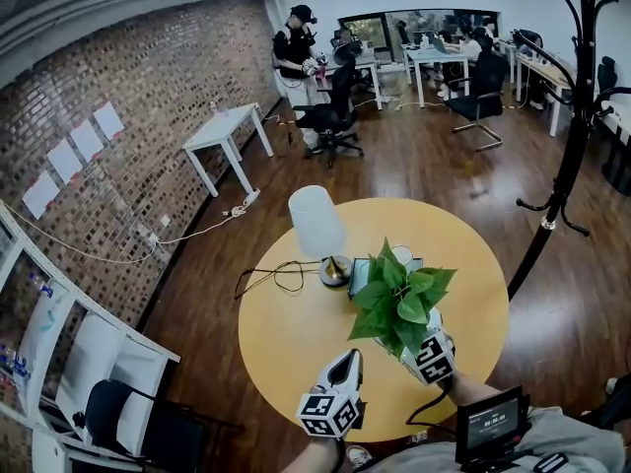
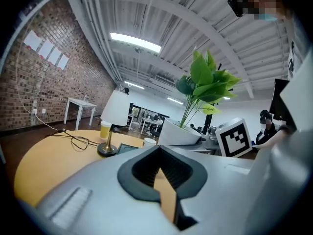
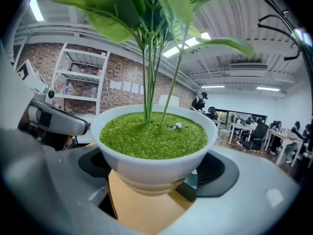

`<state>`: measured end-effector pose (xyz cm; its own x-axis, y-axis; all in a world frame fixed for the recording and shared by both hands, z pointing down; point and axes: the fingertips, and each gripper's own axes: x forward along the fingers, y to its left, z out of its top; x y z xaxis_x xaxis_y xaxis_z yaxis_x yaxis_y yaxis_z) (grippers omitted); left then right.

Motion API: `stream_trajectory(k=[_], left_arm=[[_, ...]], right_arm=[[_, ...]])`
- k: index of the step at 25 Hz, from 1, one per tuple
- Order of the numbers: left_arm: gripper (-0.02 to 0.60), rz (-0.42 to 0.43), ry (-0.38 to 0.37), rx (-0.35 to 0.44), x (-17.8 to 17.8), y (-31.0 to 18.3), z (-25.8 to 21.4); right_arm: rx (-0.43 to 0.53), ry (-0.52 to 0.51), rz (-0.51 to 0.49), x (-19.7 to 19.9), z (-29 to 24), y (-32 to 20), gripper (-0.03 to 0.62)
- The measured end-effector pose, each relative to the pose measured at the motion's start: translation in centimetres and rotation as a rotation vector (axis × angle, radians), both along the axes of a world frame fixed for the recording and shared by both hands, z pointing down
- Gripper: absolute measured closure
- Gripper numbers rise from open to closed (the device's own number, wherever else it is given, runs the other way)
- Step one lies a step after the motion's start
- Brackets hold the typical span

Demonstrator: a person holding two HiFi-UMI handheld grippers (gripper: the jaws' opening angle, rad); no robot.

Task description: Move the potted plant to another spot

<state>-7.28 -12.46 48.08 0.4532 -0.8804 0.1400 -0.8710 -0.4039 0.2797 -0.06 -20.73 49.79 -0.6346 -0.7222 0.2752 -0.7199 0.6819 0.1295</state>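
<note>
Left gripper [image 1: 347, 365]: jaws together at the tips, nothing between them, above the near edge of the round yellow table [image 1: 281, 338]. Table lamp [image 1: 320, 233] with a white shade: standing near the table's middle. Potted plant [image 1: 399, 302]: green leaves in a white bowl-shaped pot, held clear of the tabletop over its near right part. Right gripper [image 1: 422, 349]: jaws spread wide, clasping the pot on both sides.

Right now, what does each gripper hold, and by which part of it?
The right gripper holds the potted plant by the lower sides of its white pot. The left gripper holds nothing.
</note>
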Motion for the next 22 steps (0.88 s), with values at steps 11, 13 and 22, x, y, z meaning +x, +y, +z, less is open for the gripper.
stream_trajectory(k=[11, 13, 22], left_arm=[[0.586, -0.104, -0.009, 0.014, -9.8, 5.3, -1.5], [0.586, -0.121, -0.009, 0.02, -11.2, 6.0, -2.2], [0.586, -0.183, -0.019, 0.028, -14.6, 7.5, -2.3]], right_arm=[[0.013, -0.01, -0.115, -11.2, -1.7, 5.8, 0.086], [0.011, -0.008, -0.137, -13.0, -2.2, 6.6, 0.085], [0.018, -0.025, -0.205, -17.4, -2.2, 8.3, 0.085]])
